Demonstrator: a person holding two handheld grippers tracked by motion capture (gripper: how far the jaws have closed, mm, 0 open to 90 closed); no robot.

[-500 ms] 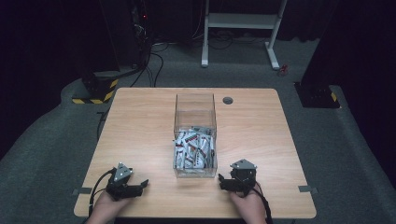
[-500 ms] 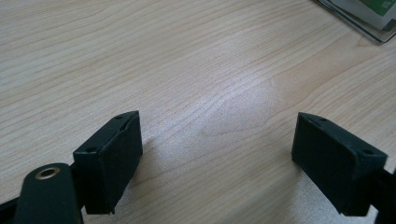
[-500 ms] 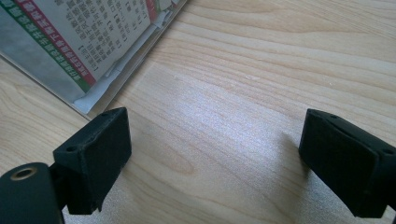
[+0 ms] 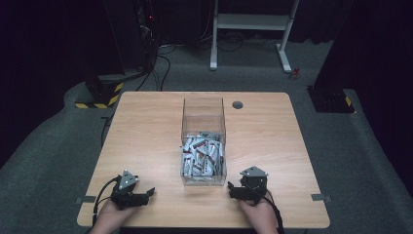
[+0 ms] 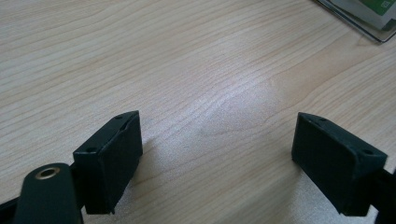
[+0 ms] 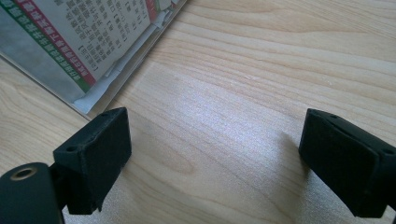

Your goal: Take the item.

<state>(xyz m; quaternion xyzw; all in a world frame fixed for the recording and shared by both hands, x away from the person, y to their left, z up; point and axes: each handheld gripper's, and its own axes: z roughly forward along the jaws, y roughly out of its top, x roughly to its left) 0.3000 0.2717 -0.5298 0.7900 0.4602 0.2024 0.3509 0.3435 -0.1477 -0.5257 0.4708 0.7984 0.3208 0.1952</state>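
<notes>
While both hands rest at the near edge of the wooden table [image 4: 146, 126], the left gripper [image 4: 146, 194] and the right gripper [image 4: 233, 191] lie low on the surface on either side of a clear plastic box [image 4: 203, 109], each pointing inward toward it. Inside the box, which stands at the table's centre line, a heap of small printed packets [image 4: 202, 157] fills the near end; the far end looks bare. In the left gripper view the jaws stand wide apart over bare wood with nothing between them, a corner of the box just visible at the upper right. In the right gripper view the jaws also stand wide and empty, and the box's near corner [image 6: 116, 79] lies just beside the left-hand jaw, printed packets [image 6: 74, 42] pressed against its clear wall. Flanking the box with both tools spread looks like a ready stance: the packets sit within short reach of either hand, and the right gripper, nearer the box, seems the likelier to reach in first, though the tall walls would call for an approach from above
</notes>
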